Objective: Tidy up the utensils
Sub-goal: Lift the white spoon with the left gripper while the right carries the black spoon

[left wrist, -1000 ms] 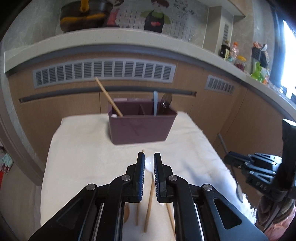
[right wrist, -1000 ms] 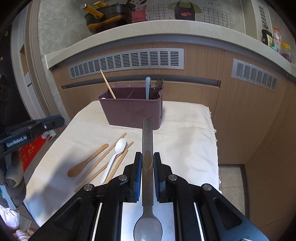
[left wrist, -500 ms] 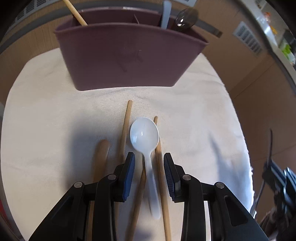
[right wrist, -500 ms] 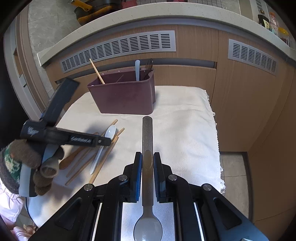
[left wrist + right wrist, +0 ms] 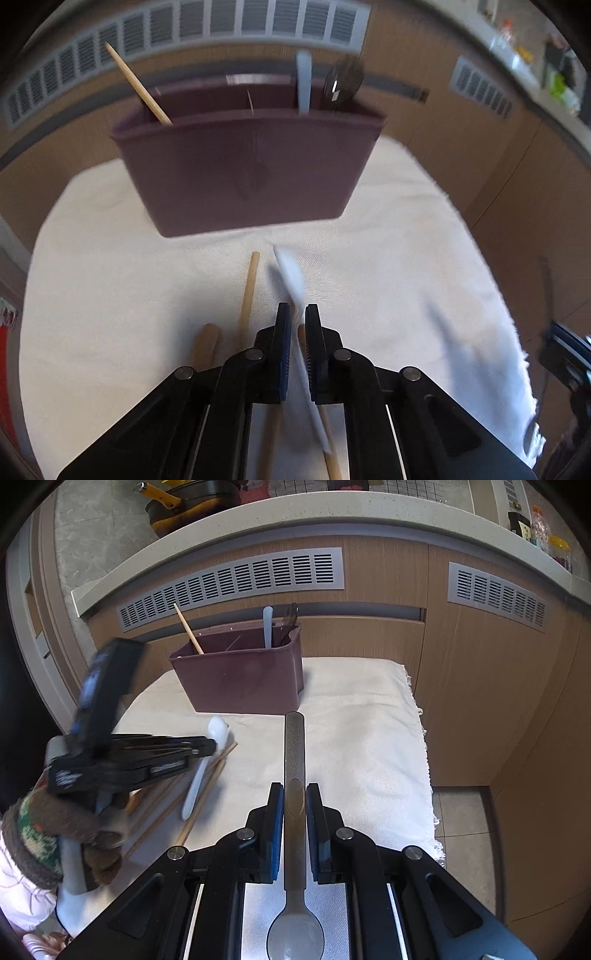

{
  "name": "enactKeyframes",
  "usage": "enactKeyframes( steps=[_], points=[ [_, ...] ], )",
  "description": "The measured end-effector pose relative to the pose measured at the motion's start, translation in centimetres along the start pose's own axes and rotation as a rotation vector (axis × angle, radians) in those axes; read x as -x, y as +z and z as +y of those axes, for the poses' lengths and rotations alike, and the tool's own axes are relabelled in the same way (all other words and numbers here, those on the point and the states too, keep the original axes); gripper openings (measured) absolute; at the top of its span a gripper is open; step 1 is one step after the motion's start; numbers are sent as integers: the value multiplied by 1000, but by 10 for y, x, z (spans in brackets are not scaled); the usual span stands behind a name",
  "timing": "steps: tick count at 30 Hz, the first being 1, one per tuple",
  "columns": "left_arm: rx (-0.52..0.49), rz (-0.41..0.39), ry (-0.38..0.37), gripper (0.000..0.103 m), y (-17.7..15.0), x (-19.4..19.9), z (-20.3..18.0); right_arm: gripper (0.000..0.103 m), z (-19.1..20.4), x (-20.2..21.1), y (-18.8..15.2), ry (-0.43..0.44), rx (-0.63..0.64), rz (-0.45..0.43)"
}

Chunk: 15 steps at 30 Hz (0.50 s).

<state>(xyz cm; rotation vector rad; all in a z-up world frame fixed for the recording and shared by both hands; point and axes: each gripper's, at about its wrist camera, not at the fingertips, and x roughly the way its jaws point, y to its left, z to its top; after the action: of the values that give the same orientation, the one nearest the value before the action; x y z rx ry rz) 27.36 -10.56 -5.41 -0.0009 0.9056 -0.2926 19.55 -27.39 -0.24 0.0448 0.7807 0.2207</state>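
Over the cloth (image 5: 110,295), left tongs (image 5: 296,325) have just closed on the white spoon (image 5: 291,280).

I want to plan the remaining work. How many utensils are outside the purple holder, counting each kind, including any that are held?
Chopsticks: 3
Wooden spoon: 1
White spoon: 1
Metal spoon: 1
Total: 6
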Motion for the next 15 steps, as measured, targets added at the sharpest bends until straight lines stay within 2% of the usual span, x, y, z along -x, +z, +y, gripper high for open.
enactKeyframes(
  steps=[5, 8, 11, 12, 13, 15],
  points=[
    [-2, -151, -36, 8, -19, 61, 2, 11, 2, 2, 3, 35, -19, -10],
    [-14, -178, -43, 8, -22, 78, 6, 11, 6, 4, 5, 38, -15, -13],
    [-24, -111, -47, 11, -8, 63, 14, 11, 11, 3, 6, 22, 3, -9],
    [-36, -53, -42, 17, -4, 50, 13, 11, 12, 3, 6, 15, 8, -8],
    [-41, -9, -43, 29, 3, 41, 13, 11, 12, 3, 6, 9, 13, -6],
    [-27, 88, -35, 43, 13, 11, 15, 11, 13, 2, 5, 0, 18, -2]
  ],
)
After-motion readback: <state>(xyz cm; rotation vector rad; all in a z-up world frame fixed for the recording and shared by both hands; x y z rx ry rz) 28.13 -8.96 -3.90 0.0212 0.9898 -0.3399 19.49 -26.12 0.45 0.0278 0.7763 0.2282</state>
